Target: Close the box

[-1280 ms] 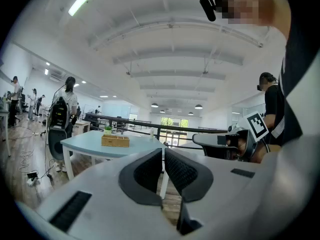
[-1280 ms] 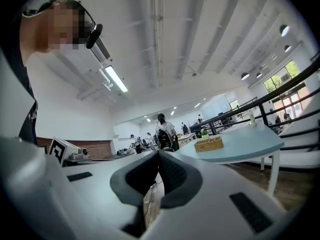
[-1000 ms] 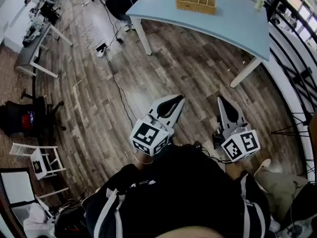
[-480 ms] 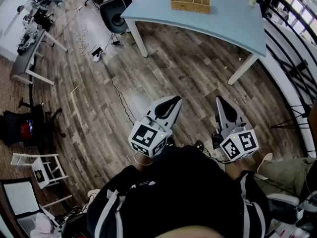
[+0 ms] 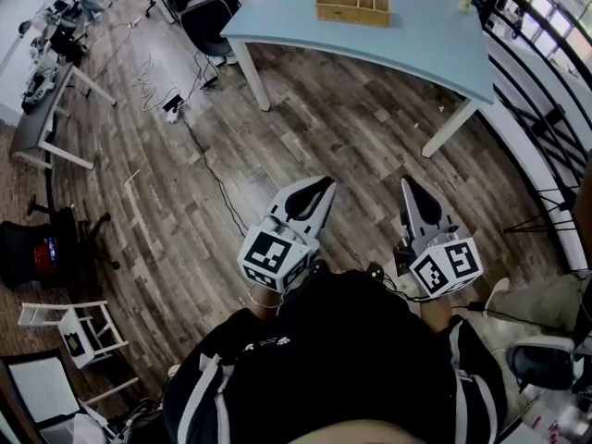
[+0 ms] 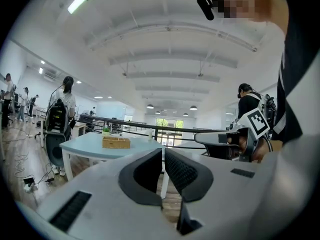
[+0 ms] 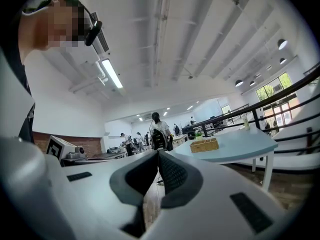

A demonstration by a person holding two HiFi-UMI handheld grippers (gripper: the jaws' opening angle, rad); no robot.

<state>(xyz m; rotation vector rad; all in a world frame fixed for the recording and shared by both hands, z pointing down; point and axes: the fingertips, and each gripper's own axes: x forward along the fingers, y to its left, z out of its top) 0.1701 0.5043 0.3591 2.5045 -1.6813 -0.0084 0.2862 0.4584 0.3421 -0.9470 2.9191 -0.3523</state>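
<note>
Over the wood-plank floor (image 5: 324, 128), head view: the left gripper (image 5: 321, 185) and right gripper (image 5: 407, 183) are held close to the person's body, both pointing toward a pale blue tabletop (image 5: 425, 49). A small tan box with open compartments (image 5: 351, 7) stands on it, well back from the near edge and nearer the left edge than the right. Both grippers are well apart from the box.

Left gripper view: the left gripper (image 6: 163, 151) has its fingers (image 6: 145, 171) drawn together with only a sliver between the pads, and nothing is held. The box (image 6: 116, 142) sits on the tabletop (image 6: 87, 143) beyond, with the right gripper (image 6: 235, 138) at the right.

Right gripper view: the right gripper (image 7: 158, 154) has its fingers (image 7: 172, 174) meeting at the tips, empty. The box (image 7: 204, 145) is seen on the tabletop (image 7: 240, 140) to the right.

Handling, as a judgement: the box looks light and stiff, wooden or woven, so it may slide under a push. No lid or flap can be made out at this range. One gripper would best steady a side wall while the other takes the lid's free edge.
</note>
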